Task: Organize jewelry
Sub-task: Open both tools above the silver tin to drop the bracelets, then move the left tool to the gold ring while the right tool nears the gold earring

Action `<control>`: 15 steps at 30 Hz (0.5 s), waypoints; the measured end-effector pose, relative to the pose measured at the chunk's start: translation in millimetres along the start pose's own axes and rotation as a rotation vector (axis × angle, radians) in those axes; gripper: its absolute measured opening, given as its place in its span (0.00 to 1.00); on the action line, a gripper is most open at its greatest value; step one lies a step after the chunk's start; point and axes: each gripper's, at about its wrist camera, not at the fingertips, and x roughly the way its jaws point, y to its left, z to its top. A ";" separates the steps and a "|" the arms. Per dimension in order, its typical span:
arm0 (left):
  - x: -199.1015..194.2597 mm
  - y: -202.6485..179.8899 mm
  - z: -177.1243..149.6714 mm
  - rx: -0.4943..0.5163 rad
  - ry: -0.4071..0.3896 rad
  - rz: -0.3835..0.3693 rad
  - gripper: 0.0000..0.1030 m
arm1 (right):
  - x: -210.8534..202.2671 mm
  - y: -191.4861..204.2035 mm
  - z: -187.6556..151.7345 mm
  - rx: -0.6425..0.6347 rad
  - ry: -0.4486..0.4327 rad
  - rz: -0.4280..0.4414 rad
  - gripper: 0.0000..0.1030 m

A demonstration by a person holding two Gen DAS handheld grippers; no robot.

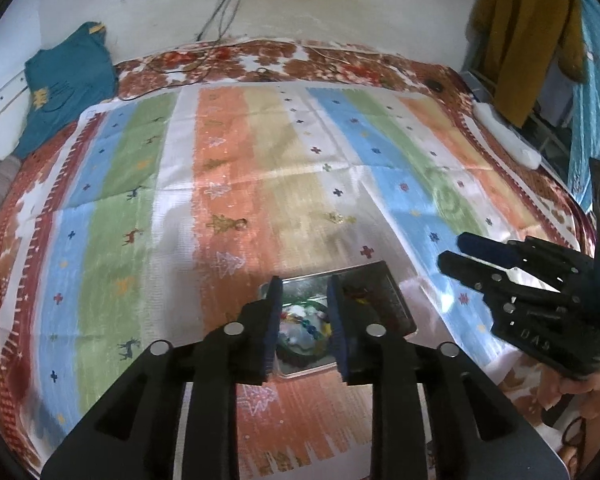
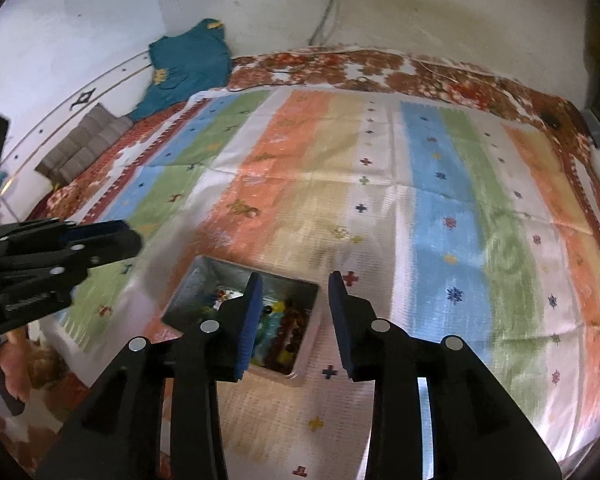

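Risk: snagging tangled beads (image 2: 284, 328) in tin (image 2: 204, 280) at 6 o'clock.
Left gripper (image 1: 303, 320), right gripper (image 2: 294, 320): fingers open, empty (strands overlapping, likely lifting together).

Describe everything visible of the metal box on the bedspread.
The metal box is a shiny, silver-looking rectangular tin, open at the top, resting flat on the striped bedspread. Inside lies a jumble of colourful beaded jewelry: red, yellow, green, blue. Neither tongs touch it; the left tongs hover open above it.

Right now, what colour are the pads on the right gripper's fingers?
Dark blue pads on black fingers, clearest in the right wrist view.
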 end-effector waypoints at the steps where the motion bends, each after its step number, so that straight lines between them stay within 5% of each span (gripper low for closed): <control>1: 0.8 2.4 0.5 -0.006 0.002 0.003 0.26 | 1.2 -2.6 0.4 0.007 0.002 -0.002 0.33; 15: 18.4 17.5 5.9 -0.051 0.040 0.056 0.48 | 23.5 -12.0 10.6 0.020 0.050 -0.018 0.39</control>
